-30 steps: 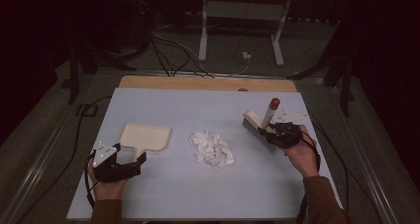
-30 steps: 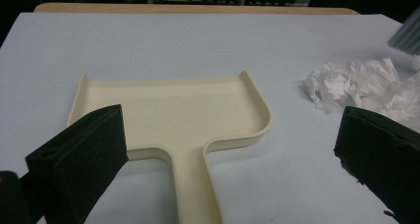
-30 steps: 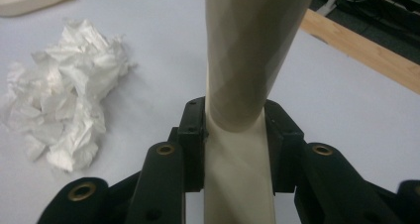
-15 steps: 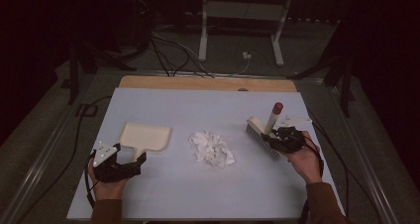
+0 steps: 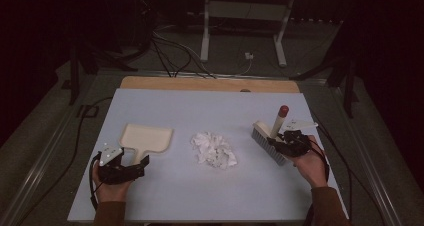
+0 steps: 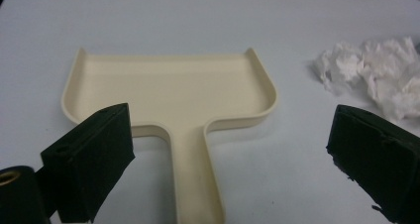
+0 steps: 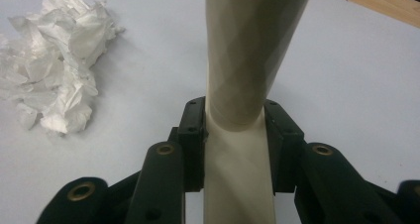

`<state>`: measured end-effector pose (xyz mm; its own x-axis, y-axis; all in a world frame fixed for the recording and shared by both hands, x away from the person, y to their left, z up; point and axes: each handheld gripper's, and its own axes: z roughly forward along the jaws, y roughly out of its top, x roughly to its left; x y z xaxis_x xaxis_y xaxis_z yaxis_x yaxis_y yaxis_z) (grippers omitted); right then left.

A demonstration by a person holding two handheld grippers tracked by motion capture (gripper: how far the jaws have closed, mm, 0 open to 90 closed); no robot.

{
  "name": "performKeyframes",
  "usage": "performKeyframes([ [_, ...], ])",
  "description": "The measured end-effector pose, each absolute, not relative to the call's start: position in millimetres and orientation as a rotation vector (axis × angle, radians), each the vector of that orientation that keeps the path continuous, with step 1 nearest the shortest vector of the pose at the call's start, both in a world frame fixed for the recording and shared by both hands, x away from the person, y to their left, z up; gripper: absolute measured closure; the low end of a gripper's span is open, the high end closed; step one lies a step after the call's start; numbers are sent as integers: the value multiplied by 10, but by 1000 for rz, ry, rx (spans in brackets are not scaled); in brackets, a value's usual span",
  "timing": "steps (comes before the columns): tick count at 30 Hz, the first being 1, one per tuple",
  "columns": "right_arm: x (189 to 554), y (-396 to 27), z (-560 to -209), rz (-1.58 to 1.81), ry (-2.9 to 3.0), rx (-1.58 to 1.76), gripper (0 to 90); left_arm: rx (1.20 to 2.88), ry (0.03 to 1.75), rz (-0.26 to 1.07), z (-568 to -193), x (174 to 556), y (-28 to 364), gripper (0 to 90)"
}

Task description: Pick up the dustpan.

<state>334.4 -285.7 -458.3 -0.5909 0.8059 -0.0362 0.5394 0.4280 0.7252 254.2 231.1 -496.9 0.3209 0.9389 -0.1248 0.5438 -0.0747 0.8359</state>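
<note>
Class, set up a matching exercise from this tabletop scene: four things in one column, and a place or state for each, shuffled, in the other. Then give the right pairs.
1. dustpan
2. crumpled paper
3. brush
4. left gripper

A. clamped by its handle in the right gripper
B. jaws apart on either side of a cream handle
C. lying flat at the table's left side
D. heaped mid-table

Pairs: 1-C, 2-D, 3-A, 4-B

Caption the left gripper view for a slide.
Open left tool straddles the handle of a cream plastic dustpan on the pale blue table, crumpled white paper alongside.
</note>
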Motion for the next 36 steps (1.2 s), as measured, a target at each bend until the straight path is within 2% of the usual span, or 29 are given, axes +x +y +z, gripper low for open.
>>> performKeyframes([
  [8, 3298, -2892, -4585, 941, 2269, 1171, 669, 1848, 1421, 578, -5058, 2625, 2222, 178],
  [19, 3283, -2856, -4599, 952, 2265, 1166, 669, 1947, 1505, 594, -5174, 2717, 2186, 487],
  [33, 3280, -2870, -4615, 978, 2253, 1180, 668, 2009, 1554, 573, -5184, 2759, 2190, 656],
  [36, 3281, -2865, -4617, 979, 2253, 1180, 668, 2019, 1552, 567, -5175, 2772, 2195, 660],
])
